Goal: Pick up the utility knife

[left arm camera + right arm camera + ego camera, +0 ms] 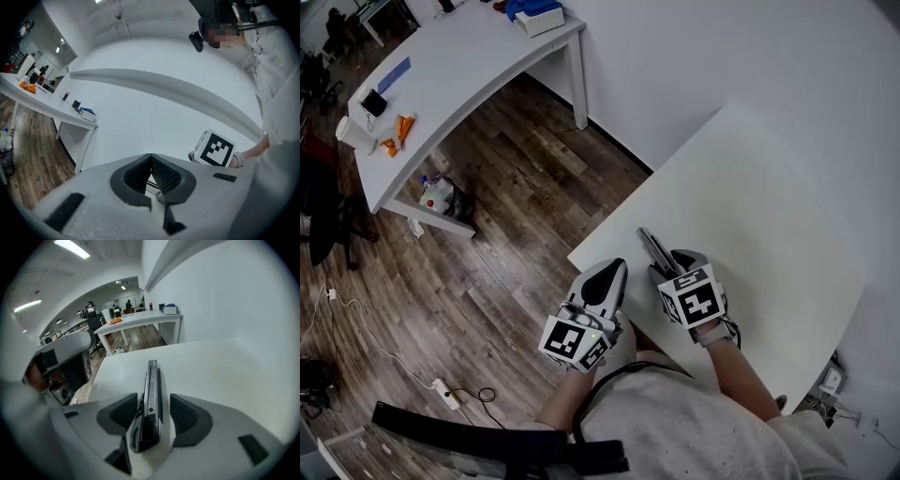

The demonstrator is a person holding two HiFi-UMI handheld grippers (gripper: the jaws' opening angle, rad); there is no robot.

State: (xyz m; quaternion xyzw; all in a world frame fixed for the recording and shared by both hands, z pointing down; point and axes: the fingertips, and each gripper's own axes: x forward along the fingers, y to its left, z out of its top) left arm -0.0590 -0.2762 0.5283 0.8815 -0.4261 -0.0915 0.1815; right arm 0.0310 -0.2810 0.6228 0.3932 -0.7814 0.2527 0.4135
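My right gripper (673,264), jaws parted, straddles the utility knife (152,390), which lies lengthwise straight ahead on the tabletop (750,178); my left gripper (611,274) is clenched, empty.

No legible text, brand, no. or sign anywhere. Only markings are b/w square code patterns on the cubes of the left gripper (616,266) and right gripper (672,262), w/o letters or digits. Items on the far desk (469,56) are too small to read.
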